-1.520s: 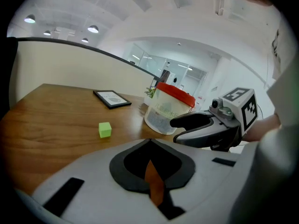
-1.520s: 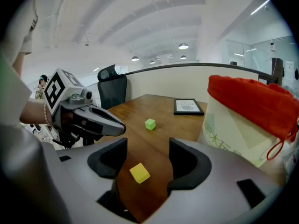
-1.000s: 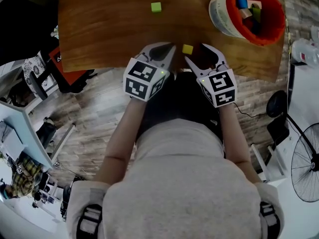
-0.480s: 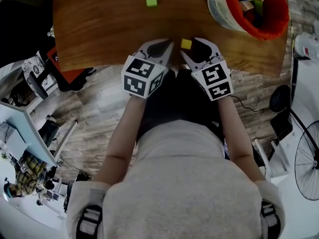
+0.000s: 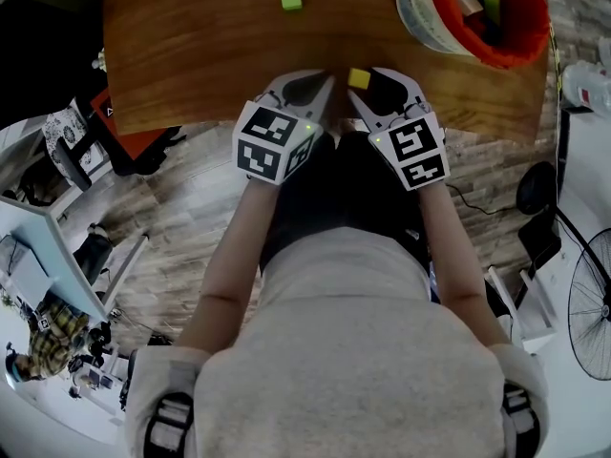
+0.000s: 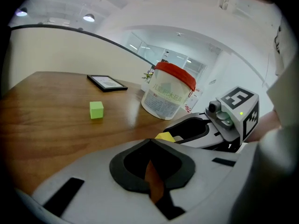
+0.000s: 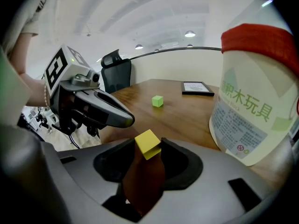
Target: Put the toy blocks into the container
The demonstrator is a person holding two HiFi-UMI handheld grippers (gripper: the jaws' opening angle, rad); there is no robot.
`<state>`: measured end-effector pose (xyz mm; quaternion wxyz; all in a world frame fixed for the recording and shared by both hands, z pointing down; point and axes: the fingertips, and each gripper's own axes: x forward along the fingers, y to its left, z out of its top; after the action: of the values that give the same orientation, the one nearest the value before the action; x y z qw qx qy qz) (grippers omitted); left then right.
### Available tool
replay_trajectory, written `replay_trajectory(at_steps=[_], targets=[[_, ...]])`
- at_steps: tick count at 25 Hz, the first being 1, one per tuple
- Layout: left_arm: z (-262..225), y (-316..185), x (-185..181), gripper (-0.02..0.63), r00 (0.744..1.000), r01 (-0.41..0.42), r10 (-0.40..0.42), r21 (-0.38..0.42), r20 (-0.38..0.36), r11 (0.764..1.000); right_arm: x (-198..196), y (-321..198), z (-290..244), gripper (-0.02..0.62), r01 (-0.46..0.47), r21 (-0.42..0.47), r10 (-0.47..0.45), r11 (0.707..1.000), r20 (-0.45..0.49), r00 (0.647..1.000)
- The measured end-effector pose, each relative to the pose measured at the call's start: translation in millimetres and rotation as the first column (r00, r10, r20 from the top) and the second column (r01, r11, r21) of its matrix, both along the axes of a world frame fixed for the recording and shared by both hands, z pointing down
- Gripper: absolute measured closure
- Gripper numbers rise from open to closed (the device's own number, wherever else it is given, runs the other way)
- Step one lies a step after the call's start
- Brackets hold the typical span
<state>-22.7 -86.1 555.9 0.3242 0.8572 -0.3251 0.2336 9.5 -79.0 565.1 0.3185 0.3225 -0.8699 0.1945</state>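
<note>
A yellow block (image 5: 359, 78) (image 7: 147, 143) lies near the front edge of the wooden table (image 5: 191, 55). It sits between the tips of my right gripper (image 5: 370, 86) (image 7: 147, 140), whose jaws are closing and touch it on both sides. My left gripper (image 5: 323, 86) (image 6: 149, 142) is just to the left, shut with nothing in it; the yellow block (image 6: 164, 136) peeks past its tip. A green block (image 5: 291, 0) (image 6: 96, 109) (image 7: 157, 101) lies farther back. The white container (image 5: 420, 17) (image 6: 168, 97) (image 7: 252, 111) with a red rim stands at the right, with several blocks inside.
A flat black-framed tablet (image 6: 106, 82) (image 7: 198, 87) lies at the table's far side. A dark office chair (image 7: 116, 71) stands beyond the table. The container rises close to the right gripper's right side. A fan (image 5: 592, 299) stands on the floor at the right.
The right gripper has slid forward around the yellow block and its jaws have narrowed onto it. The left gripper has stayed beside it.
</note>
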Motion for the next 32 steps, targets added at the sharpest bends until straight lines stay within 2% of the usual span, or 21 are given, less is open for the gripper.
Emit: replay_trajectory(at_steps=[7,14,18,24,32], targets=[[-21,-10,1,0.592,0.999,-0.03,0.028,0.08,0.023,0.996,5,-16,-28,0.405,-0.037,0.058,0.036,0.998,0.02,0.999],[-54,-26,2,0.592,0.997,-0.071,0.063,0.177,0.046,0.982,17,-36,-71,0.405,-0.097,0.141,0.092,0.985,0.042,0.995],[-77,-37,8,0.592,0.996,-0.084,0.076,0.235,0.046,0.968,23,-50,-104,0.405,-0.131,0.211,0.119,0.969,0.071,0.99],[-109,-51,13,0.592,0.995,-0.1,0.094,0.306,0.035,0.947,16,-65,-140,0.405,-0.134,0.288,0.11,0.948,0.099,0.989],[-151,-73,17,0.592,0.992,-0.123,0.108,0.414,0.059,0.902,23,-81,-192,0.405,-0.143,0.398,0.104,0.906,0.117,0.988]])
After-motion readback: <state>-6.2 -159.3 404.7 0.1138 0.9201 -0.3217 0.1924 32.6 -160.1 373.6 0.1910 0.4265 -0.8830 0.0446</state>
